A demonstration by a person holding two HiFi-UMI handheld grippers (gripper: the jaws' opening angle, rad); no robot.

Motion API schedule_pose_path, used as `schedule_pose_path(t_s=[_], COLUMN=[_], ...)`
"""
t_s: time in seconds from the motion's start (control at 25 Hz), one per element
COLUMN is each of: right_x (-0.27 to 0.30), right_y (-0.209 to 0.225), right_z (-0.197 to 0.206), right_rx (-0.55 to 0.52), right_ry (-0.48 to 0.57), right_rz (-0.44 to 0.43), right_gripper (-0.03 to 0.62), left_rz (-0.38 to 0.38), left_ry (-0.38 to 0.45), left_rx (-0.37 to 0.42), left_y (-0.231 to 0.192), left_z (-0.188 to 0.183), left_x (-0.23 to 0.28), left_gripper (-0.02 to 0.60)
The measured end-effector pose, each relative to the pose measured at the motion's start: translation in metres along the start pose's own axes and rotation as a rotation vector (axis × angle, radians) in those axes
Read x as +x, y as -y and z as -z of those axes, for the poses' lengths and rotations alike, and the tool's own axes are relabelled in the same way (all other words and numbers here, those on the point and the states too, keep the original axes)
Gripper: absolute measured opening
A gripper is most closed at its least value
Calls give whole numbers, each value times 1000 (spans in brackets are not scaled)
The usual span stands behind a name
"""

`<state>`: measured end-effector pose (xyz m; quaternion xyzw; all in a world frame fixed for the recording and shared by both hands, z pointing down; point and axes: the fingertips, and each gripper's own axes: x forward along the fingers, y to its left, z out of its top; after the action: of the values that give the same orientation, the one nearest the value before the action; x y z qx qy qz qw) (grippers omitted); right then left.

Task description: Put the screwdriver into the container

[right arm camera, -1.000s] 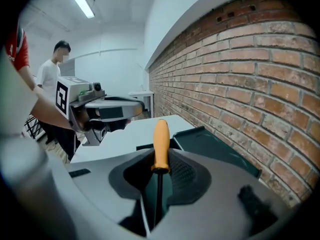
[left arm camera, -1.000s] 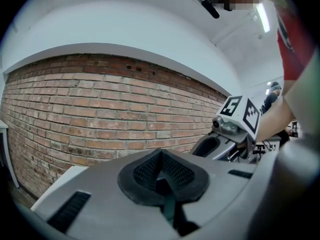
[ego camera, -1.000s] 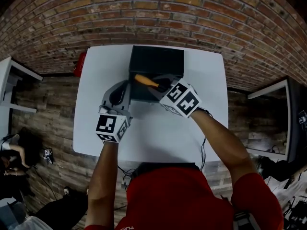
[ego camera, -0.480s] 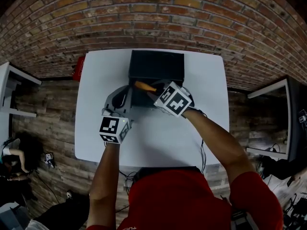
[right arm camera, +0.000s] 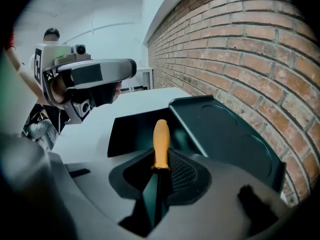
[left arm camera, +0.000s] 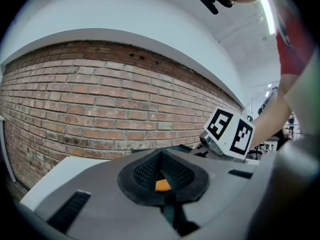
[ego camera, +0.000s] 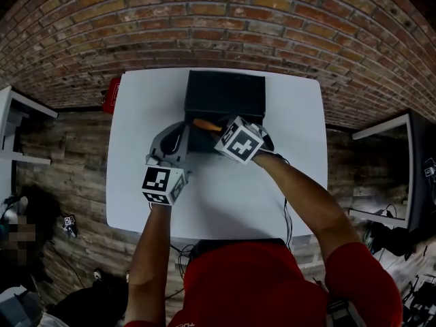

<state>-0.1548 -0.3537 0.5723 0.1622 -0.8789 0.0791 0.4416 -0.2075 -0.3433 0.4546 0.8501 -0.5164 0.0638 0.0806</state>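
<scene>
The screwdriver (ego camera: 206, 125) has an orange handle (right arm camera: 161, 143) and a dark shaft. My right gripper (ego camera: 218, 131) is shut on the shaft, and the handle sticks forward over the front edge of the black container (ego camera: 225, 90). In the right gripper view the container (right arm camera: 131, 129) stands open, its lid (right arm camera: 225, 134) tipped back toward the brick wall. My left gripper (ego camera: 174, 133) hovers at the container's front left corner, jaws together with nothing in them. A bit of orange handle shows past its pads (left arm camera: 172, 174).
The container stands at the back of a white table (ego camera: 286, 176), close to a brick wall (ego camera: 218, 26). A red object (ego camera: 112, 92) hangs at the table's left edge. Other tables (ego camera: 17, 125) stand at the left and at the right, on the wooden floor.
My right gripper has drifted a little left and nearer to me with the screwdriver. The left gripper has hardly moved.
</scene>
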Motion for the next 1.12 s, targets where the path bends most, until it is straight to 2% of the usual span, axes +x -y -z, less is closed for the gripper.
schedule_pose_path(t_s=[0.64,1.12], right_x=[23,31], right_y=[4,4], right_z=[7,12], right_rx=[-8,11], right_ry=[-112,-182], right_rz=[-4,-26], right_gripper=[88,89], left_rz=[8,15], left_ry=[-18,-18], left_rx=[-24,-11], left_y=[-7,-7], left_z=[14,12], left_x=[8,6], left_gripper=[14,14])
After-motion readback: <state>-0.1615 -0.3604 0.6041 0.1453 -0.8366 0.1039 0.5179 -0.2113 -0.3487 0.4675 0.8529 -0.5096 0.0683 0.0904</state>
